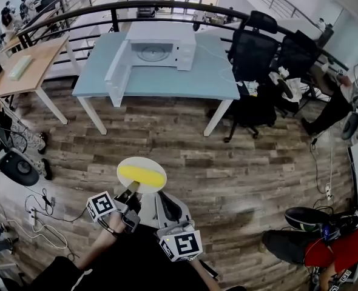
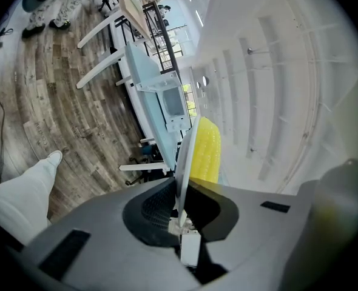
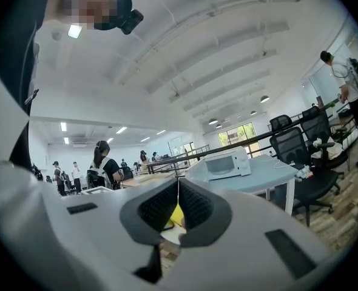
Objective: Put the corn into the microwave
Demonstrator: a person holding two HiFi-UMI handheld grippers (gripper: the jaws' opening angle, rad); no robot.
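The rim of a white plate (image 1: 144, 161) is clamped by the left claw (image 1: 129, 194), and the corn (image 1: 141, 176) is seen lying on that plate. The right claw (image 3: 178, 187), just beside it, is held with jaws together, empty. Across the wooden floor (image 1: 227, 162), the microwave (image 1: 161, 46) is seen on the pale blue worktop (image 1: 209, 77), door open.

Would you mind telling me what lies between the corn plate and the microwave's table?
In the head view, only bare wooden floor separates the plate from the table.
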